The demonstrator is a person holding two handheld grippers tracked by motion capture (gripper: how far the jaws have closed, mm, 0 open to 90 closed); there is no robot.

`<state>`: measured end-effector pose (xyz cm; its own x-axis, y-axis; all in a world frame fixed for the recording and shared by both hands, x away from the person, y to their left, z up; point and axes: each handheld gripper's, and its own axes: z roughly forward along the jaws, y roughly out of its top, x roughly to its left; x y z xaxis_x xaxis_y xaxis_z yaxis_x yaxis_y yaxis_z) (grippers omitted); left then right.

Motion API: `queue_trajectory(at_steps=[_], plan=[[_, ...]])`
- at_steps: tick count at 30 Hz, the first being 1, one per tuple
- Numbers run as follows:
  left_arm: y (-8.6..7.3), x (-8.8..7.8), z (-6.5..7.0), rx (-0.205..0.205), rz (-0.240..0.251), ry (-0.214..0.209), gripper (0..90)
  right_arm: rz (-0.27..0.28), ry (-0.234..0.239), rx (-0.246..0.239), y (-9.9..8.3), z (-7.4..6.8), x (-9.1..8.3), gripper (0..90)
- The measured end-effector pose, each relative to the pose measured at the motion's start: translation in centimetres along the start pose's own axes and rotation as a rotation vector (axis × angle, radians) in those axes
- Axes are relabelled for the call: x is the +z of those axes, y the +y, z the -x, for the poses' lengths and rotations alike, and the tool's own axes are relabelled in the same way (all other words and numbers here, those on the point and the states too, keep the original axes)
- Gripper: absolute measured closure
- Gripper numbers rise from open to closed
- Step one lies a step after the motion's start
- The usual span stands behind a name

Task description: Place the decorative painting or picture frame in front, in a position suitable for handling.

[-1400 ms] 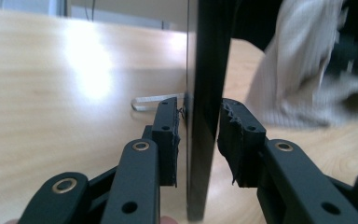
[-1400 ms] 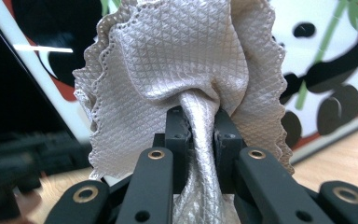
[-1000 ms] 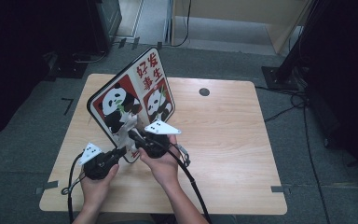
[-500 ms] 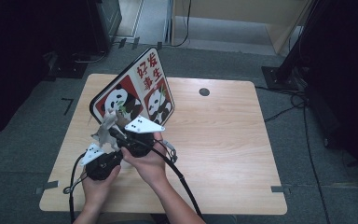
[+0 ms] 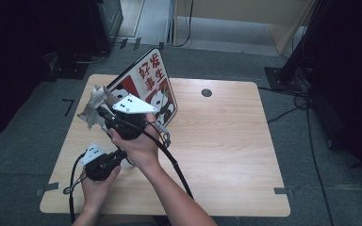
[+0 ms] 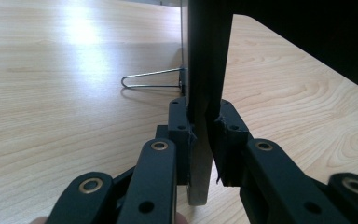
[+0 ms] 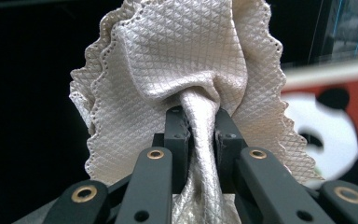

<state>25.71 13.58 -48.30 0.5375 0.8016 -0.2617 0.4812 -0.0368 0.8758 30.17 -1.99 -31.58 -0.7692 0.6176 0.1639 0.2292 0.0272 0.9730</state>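
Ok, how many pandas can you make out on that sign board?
2 for sure. One panda is at the left of the sign board, behind the cloth; another panda is at its lower right. The right gripper may hide more.

A: What sort of place is seen?
B: A lab or recording studio is suggested: a lone wooden table (image 5: 226, 155) set on grey carpet, tape marks (image 5: 68, 106) on the floor, cables (image 5: 306, 110) trailed about, dark equipment stands (image 5: 297, 61) placed around.
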Motion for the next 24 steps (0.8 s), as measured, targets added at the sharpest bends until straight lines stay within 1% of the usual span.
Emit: queue_trajectory(at_steps=[3, 6, 7, 9, 11, 14, 16, 19, 22, 24], plan=[[0.1, 0.0, -0.1, -0.003, -0.003, 0.001, 80.0, 0.012, -0.012, -0.011, 1.0, 0.2, 0.6, 79.9], [0.2, -0.1, -0.3, 0.000, -0.009, 0.002, 79.9, 0.016, -0.019, -0.020, 1.4, 0.2, 0.9, 79.8], [0.2, -0.1, -0.4, -0.004, -0.008, 0.001, 79.9, 0.017, -0.022, -0.029, 1.5, 0.3, 1.0, 79.8], [0.3, -0.1, -0.5, -0.003, -0.017, -0.004, 80.0, 0.026, -0.033, -0.055, 1.7, 0.4, 1.1, 79.8], [0.4, -0.1, -0.7, 0.004, -0.033, -0.013, 80.0, 0.043, -0.042, -0.073, 1.8, 0.5, 1.2, 79.5], [0.6, -0.2, -1.0, 0.000, -0.043, -0.016, 80.1, 0.076, -0.061, -0.117, 1.8, 1.0, 1.4, 79.6], [0.8, -0.3, -1.3, 0.003, -0.052, -0.019, 80.0, 0.095, -0.053, -0.148, 1.6, 1.2, 1.6, 79.8], [0.9, -0.3, -1.7, 0.002, -0.056, -0.018, 80.0, 0.124, -0.042, -0.216, 1.2, 1.6, 2.1, 80.1], [1.1, -0.3, -1.9, 0.009, -0.072, -0.028, 79.9, 0.137, -0.038, -0.224, 1.0, 1.7, 2.2, 80.2], [1.3, -0.4, -2.2, 0.021, -0.082, -0.037, 79.9, 0.147, -0.051, -0.234, 0.9, 1.7, 2.3, 80.1]])
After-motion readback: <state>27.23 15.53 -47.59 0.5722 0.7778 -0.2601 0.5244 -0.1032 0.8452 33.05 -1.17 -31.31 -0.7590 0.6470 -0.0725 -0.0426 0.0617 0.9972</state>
